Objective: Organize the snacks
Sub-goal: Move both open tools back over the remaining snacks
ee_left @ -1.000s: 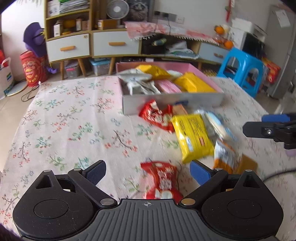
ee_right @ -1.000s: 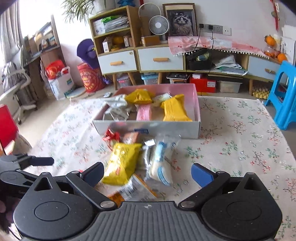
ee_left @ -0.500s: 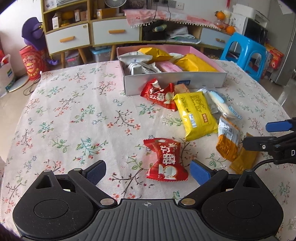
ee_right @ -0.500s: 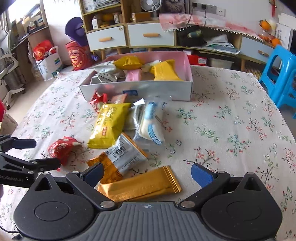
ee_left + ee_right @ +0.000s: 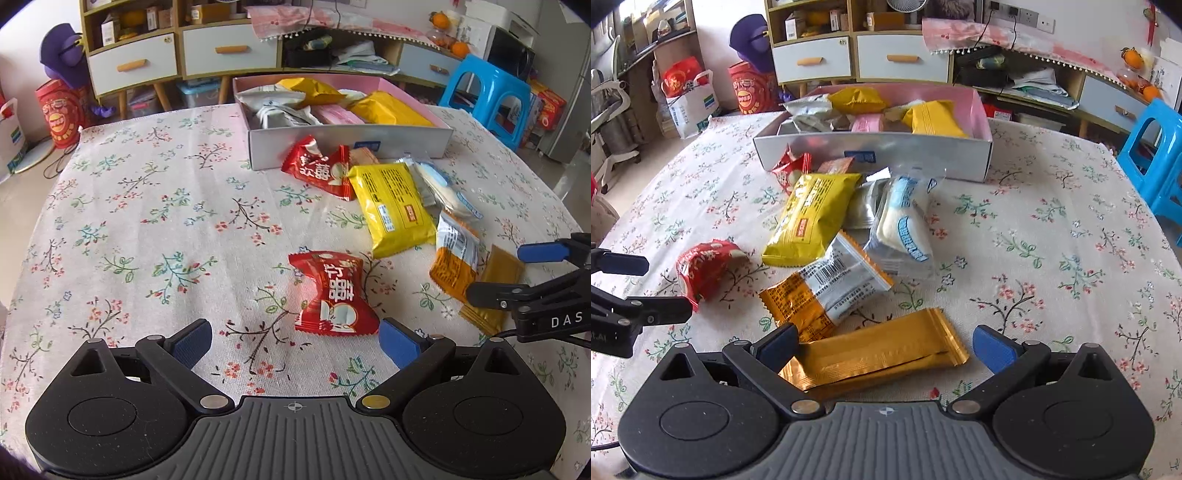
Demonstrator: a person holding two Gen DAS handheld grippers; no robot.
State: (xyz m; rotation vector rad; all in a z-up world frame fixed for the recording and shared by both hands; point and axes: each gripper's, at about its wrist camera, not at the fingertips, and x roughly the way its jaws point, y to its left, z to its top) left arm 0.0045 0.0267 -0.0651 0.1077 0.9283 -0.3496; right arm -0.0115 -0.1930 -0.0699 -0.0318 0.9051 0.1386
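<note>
Two grippers, both spread wide | left gripper [image 5: 295, 341]: red candy packet [image 5: 332, 293] on tablecloth just ahead, nearer its right finger | right gripper [image 5: 886, 349]: gold bar wrapper [image 5: 875, 350] between fingers, ungripped | snack box [image 5: 875, 147] far ahead

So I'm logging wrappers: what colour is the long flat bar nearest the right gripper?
Golden orange, a shiny foil wrapper; the right wrist view shows it best.
</note>
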